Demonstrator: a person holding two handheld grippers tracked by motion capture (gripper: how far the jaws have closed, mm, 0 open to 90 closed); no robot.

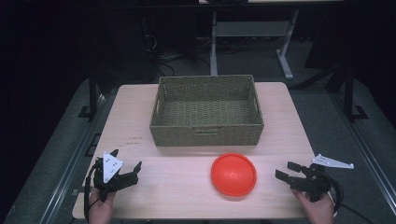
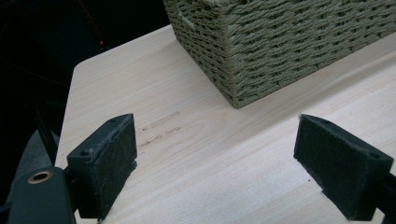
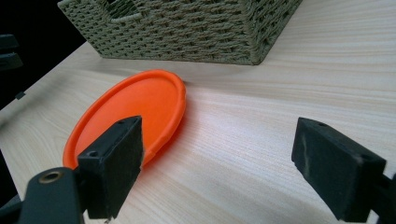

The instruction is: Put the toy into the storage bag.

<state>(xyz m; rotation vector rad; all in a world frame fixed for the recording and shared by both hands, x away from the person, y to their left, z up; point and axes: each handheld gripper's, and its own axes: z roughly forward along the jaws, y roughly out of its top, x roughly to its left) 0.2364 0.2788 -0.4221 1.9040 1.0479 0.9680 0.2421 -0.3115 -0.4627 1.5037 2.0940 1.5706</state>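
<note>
Seen from the high view, a person's two hands rest at the near edge of a pale wooden desk (image 1: 140, 196), each holding a tool. The left tool (image 1: 135, 170) and the right tool (image 1: 285, 171) both stand with jaws apart and empty. An orange plate (image 1: 233, 174) lies flat between them, nearer the right tool, just in front of an empty woven basket (image 1: 207, 133).

In the left gripper view, the spread pads frame bare desk, the basket's corner (image 2: 261, 51) ahead.

In the right gripper view, the wide jaws face the plate (image 3: 135, 112), whose rim lies just beyond the left pad (image 3: 126, 158).

The work appears to be at its start; the next move likely calls for the right tool to close on the plate's thin rim.
</note>
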